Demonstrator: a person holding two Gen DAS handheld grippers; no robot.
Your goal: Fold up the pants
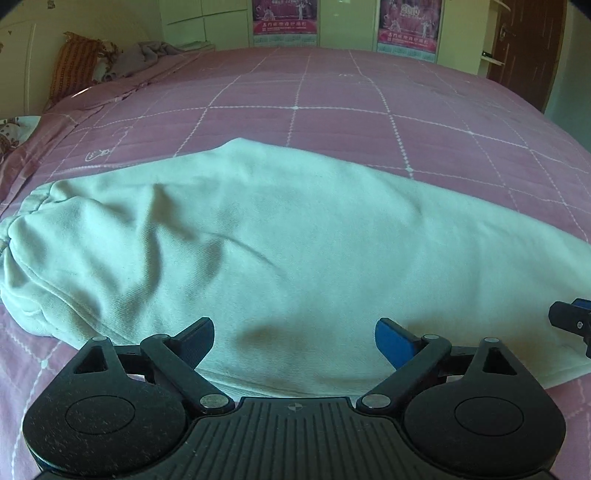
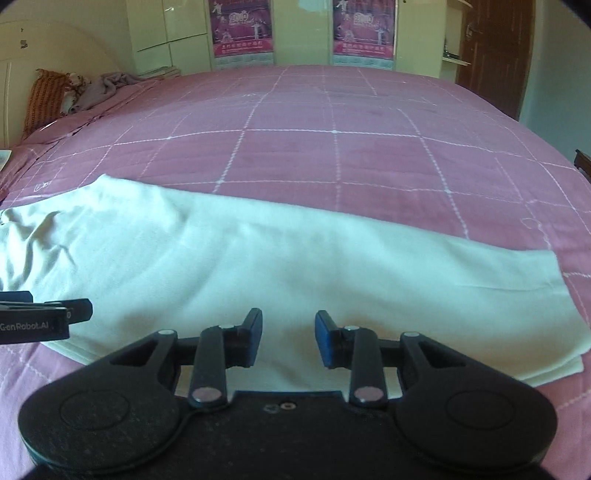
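Both my grippers are over the near edge of the pants (image 1: 280, 236) right now. My left gripper (image 1: 294, 341) has its jaws spread wide and released, nothing pinched between them, just pale cloth lying beneath and ahead. The pants stretch across in front of me on the pink bedspread (image 1: 332, 122), the bunched waistband off to my left, the legs running away to my right. There's a faint brownish smudge on the fabric just ahead of the left jaws.

My right gripper (image 2: 288, 338) is parted too, only narrowly, and the pads aren't pressing on anything; cloth lies under the gap. The leg hems (image 2: 554, 291) end to the right of it, stacked in neat layers. The tip of my left gripper peeks in just to its left.

Far ahead beyond the bedspread stand two posters (image 2: 242, 31); an orange pillow (image 1: 72, 66) sits far off to my left.
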